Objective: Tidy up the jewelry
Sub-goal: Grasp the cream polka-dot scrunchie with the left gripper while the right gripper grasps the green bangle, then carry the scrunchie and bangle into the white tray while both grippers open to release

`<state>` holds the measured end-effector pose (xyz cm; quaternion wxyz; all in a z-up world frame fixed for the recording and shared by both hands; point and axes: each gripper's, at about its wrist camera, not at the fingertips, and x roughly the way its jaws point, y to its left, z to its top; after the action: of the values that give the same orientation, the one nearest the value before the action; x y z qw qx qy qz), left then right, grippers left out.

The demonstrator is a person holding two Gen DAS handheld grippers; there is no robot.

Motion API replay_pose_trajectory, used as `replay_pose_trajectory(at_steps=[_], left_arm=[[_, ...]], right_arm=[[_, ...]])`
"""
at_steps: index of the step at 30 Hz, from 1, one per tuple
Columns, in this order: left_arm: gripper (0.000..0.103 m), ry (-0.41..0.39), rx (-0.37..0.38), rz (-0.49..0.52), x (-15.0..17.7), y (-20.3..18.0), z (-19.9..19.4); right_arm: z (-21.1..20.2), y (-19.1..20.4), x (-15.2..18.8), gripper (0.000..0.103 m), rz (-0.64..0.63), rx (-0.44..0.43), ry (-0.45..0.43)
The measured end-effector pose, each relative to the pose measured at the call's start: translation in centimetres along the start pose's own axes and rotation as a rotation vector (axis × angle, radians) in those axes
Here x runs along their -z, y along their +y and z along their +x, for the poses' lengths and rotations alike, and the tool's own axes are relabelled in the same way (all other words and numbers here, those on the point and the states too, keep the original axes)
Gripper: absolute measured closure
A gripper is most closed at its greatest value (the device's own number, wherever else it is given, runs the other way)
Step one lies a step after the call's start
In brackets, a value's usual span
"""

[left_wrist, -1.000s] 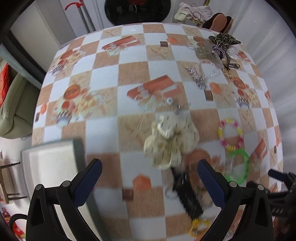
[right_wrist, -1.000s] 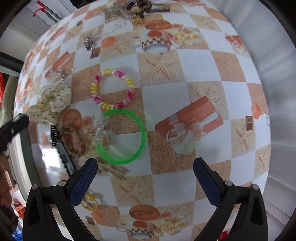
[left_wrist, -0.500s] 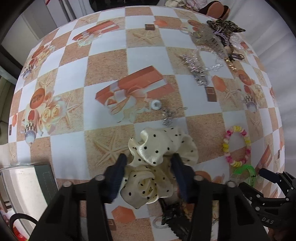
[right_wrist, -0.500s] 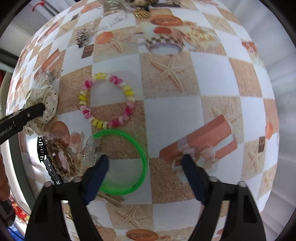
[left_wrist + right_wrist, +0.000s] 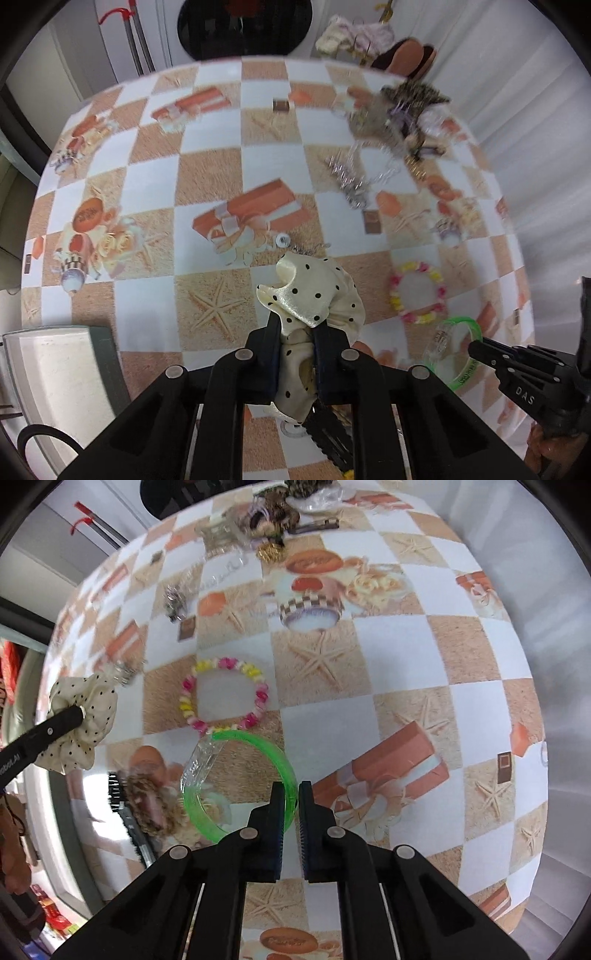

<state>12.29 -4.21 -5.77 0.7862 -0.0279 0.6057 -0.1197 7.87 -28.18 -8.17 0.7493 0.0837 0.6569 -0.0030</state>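
A cream scrunchie with black dots (image 5: 314, 295) sits lifted a little off the checked tablecloth (image 5: 207, 173), pinched between the pads of my left gripper (image 5: 297, 325), whose jaws are closing on it. The right wrist view shows the same scrunchie (image 5: 92, 709) at the left. My right gripper (image 5: 291, 788) is shut on the rim of a green bangle (image 5: 258, 740) with a clear tag, which tilts up off the cloth. A pink and yellow beaded bracelet (image 5: 221, 694) lies flat just beyond the bangle.
A grey-rimmed white box (image 5: 55, 376) stands at the near left. A black comb (image 5: 125, 812) and a brown woven piece (image 5: 147, 801) lie between the grippers. A silver chain (image 5: 347, 181) and a pile of jewelry (image 5: 399, 110) lie far right.
Both grippers went from wide open to closed. The left one came down around the scrunchie and pinched it; the right one closed on the green bangle's rim and tipped it up.
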Motion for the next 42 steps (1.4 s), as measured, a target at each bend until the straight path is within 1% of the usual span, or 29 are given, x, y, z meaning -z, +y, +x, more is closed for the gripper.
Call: replay_pose_trajectory(at_steps=[5,6,8,10,11,13,14,15,17,19,22,25,27,30,36,42], left_arm=[[0.084,-0.06,0.02,-0.024,1.4,1.7,-3.8],[0.084,-0.068,0.021,-0.033,1.9,2.2,-4.5],[0.084,-0.085,0.014,-0.064,2.8,3.6,-5.9],[0.084,-0.101,0.006,-0.104,4.0,5.4,-7.1],[0.084,-0.106,-0.003,-0.12,4.8,6.3,-7.6],[0.084,-0.118,-0.025,-0.162,6.2,8.4,-8.8],[0.084,-0.124,-0.039,-0.19,7.2,9.9,-9.5],[0.084,-0.127,-0.049,-0.206,7.8,10.7,-9.9],[0.084,-0.132,-0.081,-0.254,9.4,13.3,-10.7],[0.084,-0.128,-0.108,-0.302,10.9,15.8,-11.1],[0.084,-0.114,-0.153,-0.373,13.0,19.5,-11.2],[0.084,-0.105,-0.187,-0.412,14.2,22.1,-11.0],[0.084,-0.096,-0.208,-0.428,14.9,23.3,-10.5],[0.084,-0.078,-0.218,-0.449,15.4,24.7,-9.3],[0.084,-0.046,-0.229,-0.458,15.7,25.7,-7.3],[0.084,-0.025,-0.25,-0.456,16.1,26.2,-6.1]], right_arm=[[-2.4,1.1,0.8,0.095,-0.025,-0.025,-0.024],[-2.8,2.3,1.7,0.095,-0.037,-0.031,-0.035],[-3.2,3.6,2.0,0.095,-0.053,-0.047,-0.045],[-3.5,6.1,2.8,0.095,-0.09,-0.073,-0.053],[-3.9,6.8,2.6,0.095,-0.107,-0.083,-0.054],[-4.4,9.7,2.0,0.095,-0.162,-0.108,-0.056],[-4.7,10.8,2.4,0.095,-0.186,-0.117,-0.056],[-4.8,13.1,2.5,0.095,-0.226,-0.131,-0.055],[-4.7,15.6,2.5,0.095,-0.27,-0.15,-0.049],[-4.4,19.3,2.5,0.095,-0.331,-0.173,-0.04],[-3.6,24.1,2.8,0.095,-0.409,-0.202,-0.024],[-2.5,28.5,3.1,0.095,-0.478,-0.22,-0.003],[-1.4,31.0,3.2,0.095,-0.507,-0.229,0.02],[0.2,33.4,3.2,0.095,-0.532,-0.219,0.043],[3.2,36.4,3.3,0.095,-0.551,-0.183,0.094],[5.7,38.1,2.9,0.095,-0.568,-0.143,0.115]])
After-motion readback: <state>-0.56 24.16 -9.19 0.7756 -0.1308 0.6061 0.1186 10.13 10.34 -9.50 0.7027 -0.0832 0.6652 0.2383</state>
